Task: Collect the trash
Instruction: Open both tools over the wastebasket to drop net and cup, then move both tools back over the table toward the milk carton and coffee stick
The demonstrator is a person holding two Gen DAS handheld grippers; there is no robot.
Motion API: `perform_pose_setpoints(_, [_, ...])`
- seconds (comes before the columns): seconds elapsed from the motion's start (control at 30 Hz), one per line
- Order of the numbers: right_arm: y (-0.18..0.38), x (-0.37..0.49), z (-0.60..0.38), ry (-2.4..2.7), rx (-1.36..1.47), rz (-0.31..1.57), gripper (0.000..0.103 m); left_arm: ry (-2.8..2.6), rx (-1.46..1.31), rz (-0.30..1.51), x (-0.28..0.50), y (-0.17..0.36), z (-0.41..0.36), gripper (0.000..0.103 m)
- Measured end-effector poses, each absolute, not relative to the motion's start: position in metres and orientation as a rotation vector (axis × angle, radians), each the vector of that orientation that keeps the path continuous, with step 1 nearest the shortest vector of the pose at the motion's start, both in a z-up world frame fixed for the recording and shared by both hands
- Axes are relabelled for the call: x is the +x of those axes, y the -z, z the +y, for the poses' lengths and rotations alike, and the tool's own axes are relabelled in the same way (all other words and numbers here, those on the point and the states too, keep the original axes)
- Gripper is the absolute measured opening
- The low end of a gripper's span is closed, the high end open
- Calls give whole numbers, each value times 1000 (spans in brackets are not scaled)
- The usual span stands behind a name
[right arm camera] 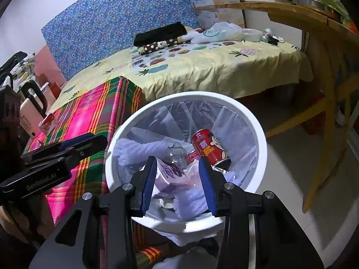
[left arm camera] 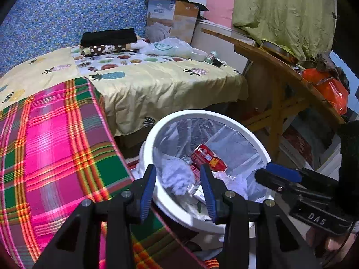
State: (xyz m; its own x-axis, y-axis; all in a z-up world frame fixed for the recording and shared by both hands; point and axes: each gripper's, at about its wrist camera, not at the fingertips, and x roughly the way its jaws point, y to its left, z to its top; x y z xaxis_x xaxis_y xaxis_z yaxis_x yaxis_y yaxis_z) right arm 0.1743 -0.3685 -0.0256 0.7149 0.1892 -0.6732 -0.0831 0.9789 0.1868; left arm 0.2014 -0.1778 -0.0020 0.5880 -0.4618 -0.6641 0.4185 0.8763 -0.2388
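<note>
A white trash bin [left arm camera: 224, 114] [right arm camera: 184, 95] with a clear liner stands beside the bed. Inside lie a red drink can [left arm camera: 208, 157] [right arm camera: 208, 145], a crumpled white tissue [left arm camera: 177, 177], a clear plastic bottle [right arm camera: 177, 154] and a purple-and-white carton [right arm camera: 170, 172]. My left gripper [left arm camera: 178, 190] hovers over the bin's near-left rim, open, its blue pads apart with nothing pressed between them. My right gripper [right arm camera: 178, 183] hangs over the bin's near rim, also open and holding nothing. Each gripper shows in the other's view: the right gripper [left arm camera: 278, 174] and the left gripper [right arm camera: 78, 145].
A pink and green plaid cloth [left arm camera: 56, 145] covers the bed's near end, over a yellow pineapple sheet [left arm camera: 157, 83]. A small red-and-white box [right arm camera: 48, 122] lies on the plaid. A plastic bag [left arm camera: 168, 47] and small items sit at the bed's far end. A wooden table [left arm camera: 269, 67] stands to the right.
</note>
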Motion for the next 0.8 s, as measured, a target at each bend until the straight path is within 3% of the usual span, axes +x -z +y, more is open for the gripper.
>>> perform_pose_setpoints(0.8, [1, 142, -309, -284, 76, 709, 40, 393, -87, 721, 148, -18, -114, 42])
